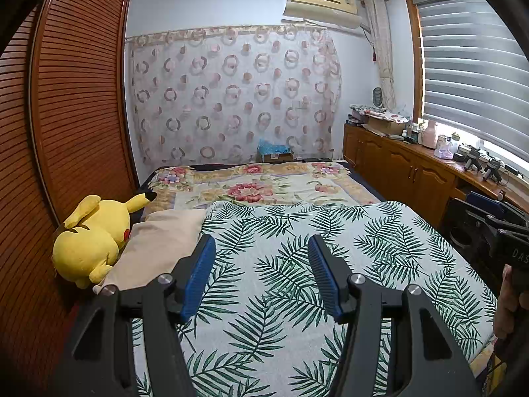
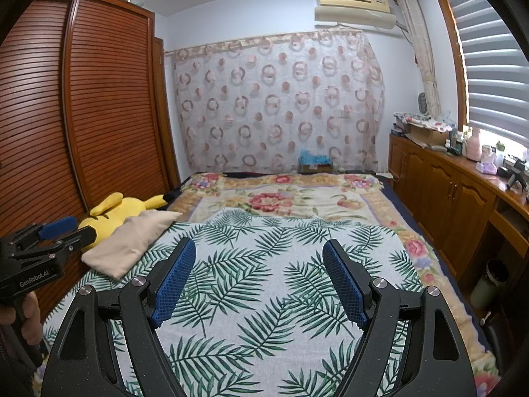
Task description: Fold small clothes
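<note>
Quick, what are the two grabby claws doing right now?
Left gripper: jaws open, holding nothing.
Right gripper: jaws open wider, holding nothing.

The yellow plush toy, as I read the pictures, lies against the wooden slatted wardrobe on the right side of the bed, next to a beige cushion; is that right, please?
Not quite: the yellow plush toy lies on the left side of the bed, not the right. It is against the wooden slatted wardrobe, next to the beige cushion, as the left wrist view shows.

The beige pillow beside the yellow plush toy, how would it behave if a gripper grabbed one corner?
The beige pillow looks soft and sagging, so it would probably droop, not stay flat. Its plain cloth cover should pinch easily. It leans on the yellow plush toy, which might shift.
</note>
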A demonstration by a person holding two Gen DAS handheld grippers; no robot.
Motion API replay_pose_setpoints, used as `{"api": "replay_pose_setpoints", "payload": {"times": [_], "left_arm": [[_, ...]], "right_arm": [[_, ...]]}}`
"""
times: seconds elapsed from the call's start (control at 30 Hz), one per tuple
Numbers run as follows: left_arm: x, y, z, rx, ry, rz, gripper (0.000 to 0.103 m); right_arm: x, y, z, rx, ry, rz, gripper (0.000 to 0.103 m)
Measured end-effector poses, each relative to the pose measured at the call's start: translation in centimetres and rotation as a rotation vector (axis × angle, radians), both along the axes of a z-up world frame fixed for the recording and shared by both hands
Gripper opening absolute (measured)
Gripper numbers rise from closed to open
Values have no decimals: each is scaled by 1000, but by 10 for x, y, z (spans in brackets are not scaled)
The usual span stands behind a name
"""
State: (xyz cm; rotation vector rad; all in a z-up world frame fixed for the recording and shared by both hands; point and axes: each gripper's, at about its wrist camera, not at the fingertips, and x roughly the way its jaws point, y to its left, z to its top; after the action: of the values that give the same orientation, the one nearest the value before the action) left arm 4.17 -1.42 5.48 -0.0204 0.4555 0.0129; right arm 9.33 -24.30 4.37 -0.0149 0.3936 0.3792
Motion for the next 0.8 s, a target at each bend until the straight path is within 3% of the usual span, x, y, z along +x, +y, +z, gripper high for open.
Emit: {"api": "replay_pose_setpoints", "payload": {"times": [0.8], "left_arm": [[0,1,0,1,-1,0,57]], "right_arm": [[1,-1,1,2,1,1,81]]}}
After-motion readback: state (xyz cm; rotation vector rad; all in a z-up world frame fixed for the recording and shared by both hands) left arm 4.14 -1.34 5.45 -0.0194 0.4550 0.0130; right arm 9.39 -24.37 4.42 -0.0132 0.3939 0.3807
